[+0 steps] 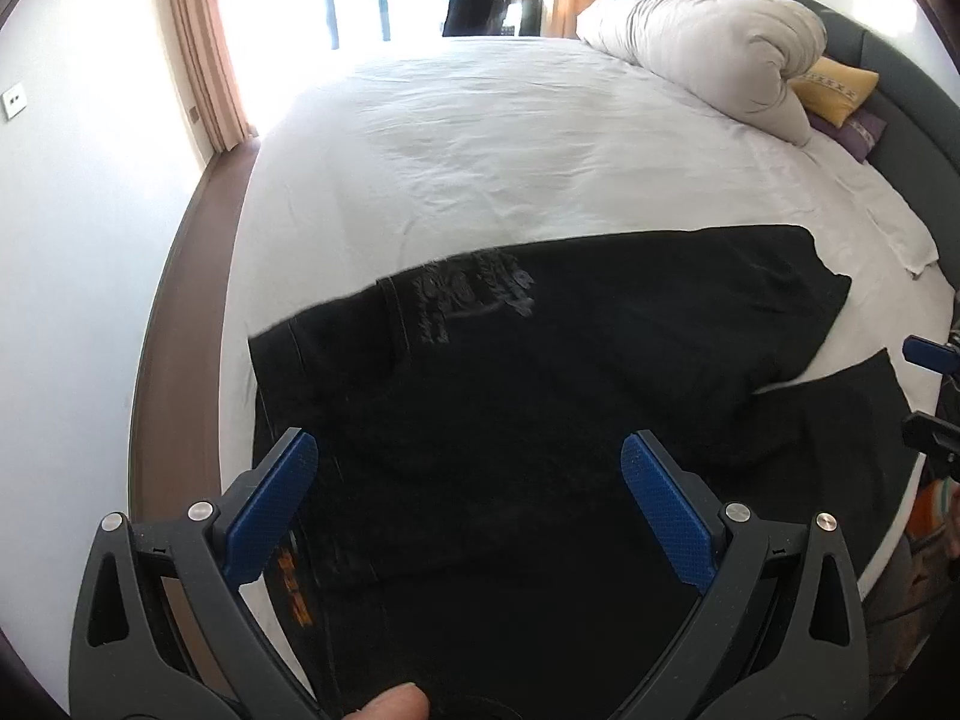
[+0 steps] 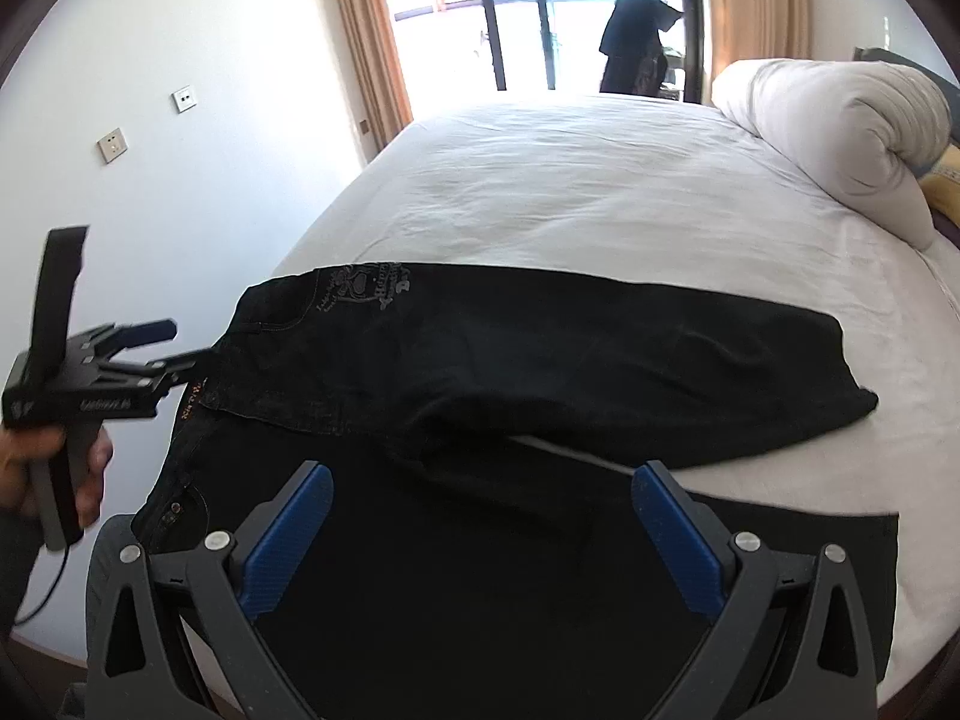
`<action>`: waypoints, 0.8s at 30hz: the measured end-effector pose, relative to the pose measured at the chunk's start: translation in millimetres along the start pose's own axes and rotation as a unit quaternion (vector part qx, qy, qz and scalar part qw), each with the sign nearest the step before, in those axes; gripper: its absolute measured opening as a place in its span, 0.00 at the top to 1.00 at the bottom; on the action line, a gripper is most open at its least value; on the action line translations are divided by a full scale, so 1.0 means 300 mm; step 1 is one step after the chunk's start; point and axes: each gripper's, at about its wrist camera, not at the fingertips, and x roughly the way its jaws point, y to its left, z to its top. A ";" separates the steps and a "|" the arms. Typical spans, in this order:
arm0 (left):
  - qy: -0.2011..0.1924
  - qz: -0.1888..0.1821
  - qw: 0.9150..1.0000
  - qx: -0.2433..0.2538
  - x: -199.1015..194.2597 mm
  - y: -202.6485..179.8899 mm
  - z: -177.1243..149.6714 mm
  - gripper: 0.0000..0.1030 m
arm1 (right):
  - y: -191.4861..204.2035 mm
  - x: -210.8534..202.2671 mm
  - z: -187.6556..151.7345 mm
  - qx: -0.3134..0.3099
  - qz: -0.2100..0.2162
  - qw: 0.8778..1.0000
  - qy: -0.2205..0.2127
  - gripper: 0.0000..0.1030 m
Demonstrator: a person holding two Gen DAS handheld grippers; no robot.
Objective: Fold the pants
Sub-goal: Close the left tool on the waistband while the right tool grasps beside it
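Black jeans (image 1: 540, 360) lie across the near end of a white bed (image 1: 480, 138), waist at the left, legs reaching right. They also show in the right wrist view (image 2: 540, 360), one leg folded over toward the far side, a grey print near the waist. My left gripper (image 1: 471, 480) is open above the waist area, holding nothing. It also shows at the left of the right wrist view (image 2: 180, 348), by the waistband. My right gripper (image 2: 483, 510) is open over the near leg, holding nothing.
A rolled white duvet (image 2: 840, 138) and a yellow pillow (image 1: 834, 90) lie at the head of the bed on the right. A white wall (image 2: 180, 180) with sockets is on the left. A bright window with curtains (image 2: 540, 18) is beyond the bed.
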 end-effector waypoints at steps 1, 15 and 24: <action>0.002 -0.003 1.000 0.005 0.035 0.037 0.048 0.00 | -0.008 0.021 0.025 -0.010 0.006 1.000 0.001 0.01; 0.175 -0.094 0.964 0.176 0.635 0.226 0.391 0.35 | -0.110 0.333 0.256 -0.099 0.102 0.989 0.047 0.18; 0.216 -0.123 0.948 0.201 0.721 0.197 0.386 0.69 | -0.121 0.438 0.313 -0.111 0.124 0.984 0.059 0.25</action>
